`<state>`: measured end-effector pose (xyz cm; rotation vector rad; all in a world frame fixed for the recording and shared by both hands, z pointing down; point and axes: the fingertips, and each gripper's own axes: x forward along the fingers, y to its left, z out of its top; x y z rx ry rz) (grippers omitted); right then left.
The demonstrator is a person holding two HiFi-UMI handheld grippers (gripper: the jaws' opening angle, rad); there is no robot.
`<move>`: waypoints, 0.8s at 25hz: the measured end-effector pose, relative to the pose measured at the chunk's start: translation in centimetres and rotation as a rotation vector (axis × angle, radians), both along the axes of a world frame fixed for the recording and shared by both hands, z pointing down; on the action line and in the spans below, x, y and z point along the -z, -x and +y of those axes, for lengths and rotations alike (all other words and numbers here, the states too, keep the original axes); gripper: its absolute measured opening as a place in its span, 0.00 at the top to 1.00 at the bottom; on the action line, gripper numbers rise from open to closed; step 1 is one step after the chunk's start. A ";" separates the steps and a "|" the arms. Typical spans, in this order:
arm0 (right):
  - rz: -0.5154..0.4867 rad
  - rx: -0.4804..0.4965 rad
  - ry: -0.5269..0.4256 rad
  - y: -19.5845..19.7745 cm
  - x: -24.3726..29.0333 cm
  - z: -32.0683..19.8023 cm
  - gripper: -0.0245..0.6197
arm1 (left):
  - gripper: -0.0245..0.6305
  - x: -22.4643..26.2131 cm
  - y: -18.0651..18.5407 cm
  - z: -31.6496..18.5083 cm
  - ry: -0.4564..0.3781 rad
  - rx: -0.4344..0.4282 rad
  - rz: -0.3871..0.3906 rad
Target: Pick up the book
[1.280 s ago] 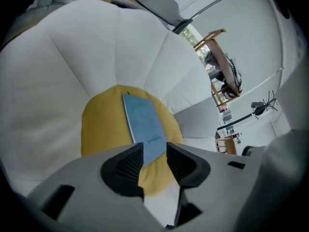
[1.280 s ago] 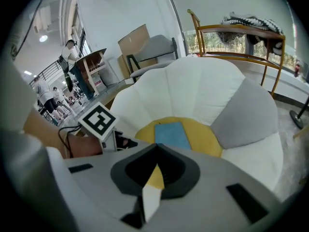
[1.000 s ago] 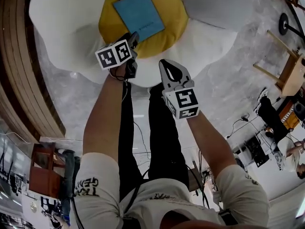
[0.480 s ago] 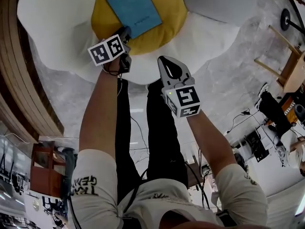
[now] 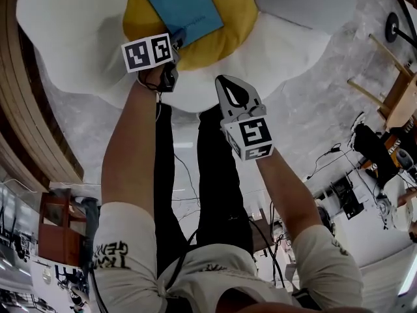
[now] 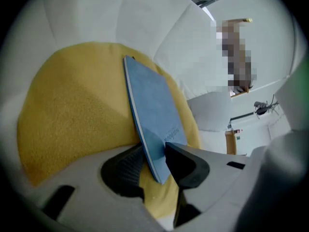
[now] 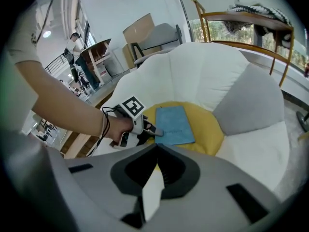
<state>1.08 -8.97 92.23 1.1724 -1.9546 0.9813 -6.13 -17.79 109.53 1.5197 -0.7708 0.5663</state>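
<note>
A thin blue book [image 5: 182, 5] lies flat on the yellow round cushion [image 5: 228, 25] in the middle of a white flower-shaped seat. My left gripper [image 5: 176, 40] reaches the book's near corner. In the left gripper view the book's [image 6: 154, 105] corner sits between the jaws of that gripper [image 6: 154, 151], which are opening; the pads flank it without a clear squeeze. My right gripper [image 5: 225, 83] hangs back over the seat's near white petal, jaws shut and empty. In the right gripper view, past its tips [image 7: 155, 148], the book [image 7: 175, 124] and left gripper [image 7: 157, 131] show.
White petals [image 5: 78, 38] ring the cushion, with a grey petal [image 5: 300, 2] at the far right. A curved wooden platform [image 5: 26, 109] runs along the left. Wooden furniture [image 5: 397, 96] stands at the right on the marble floor. A person [image 7: 75, 42] stands far off.
My left gripper has pushed forward and down, from short of the book to its near corner. The right gripper has stayed put.
</note>
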 end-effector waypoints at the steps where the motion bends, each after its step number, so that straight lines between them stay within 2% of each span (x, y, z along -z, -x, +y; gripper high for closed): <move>1: -0.003 -0.010 0.001 0.1 0.0 0.0 0.92 | 0.75 0.3 0.0 0.1 -0.017 -0.034 -0.032; 4: -0.009 -0.013 0.002 0.8 0.4 -0.3 0.92 | 0.76 1.4 -0.4 -0.3 -0.115 -0.127 -0.141; 6: -0.014 0.010 0.004 1.7 1.0 -0.3 0.92 | 0.77 2.1 -0.5 -0.2 -0.147 -0.133 -0.174; 12: -0.067 0.093 0.020 3.3 2.7 0.2 0.92 | 0.86 3.7 -0.2 -0.2 -0.108 -0.079 -0.160; 16: -0.050 0.064 0.025 2.0 3.3 0.0 0.92 | 0.88 5.4 -1.7 -0.7 -0.138 -0.092 -0.120; 20: -0.049 0.061 -0.003 2.8 5.1 -0.1 0.92 | 0.88 7.5 -1.3 -0.6 -0.151 -0.093 -0.102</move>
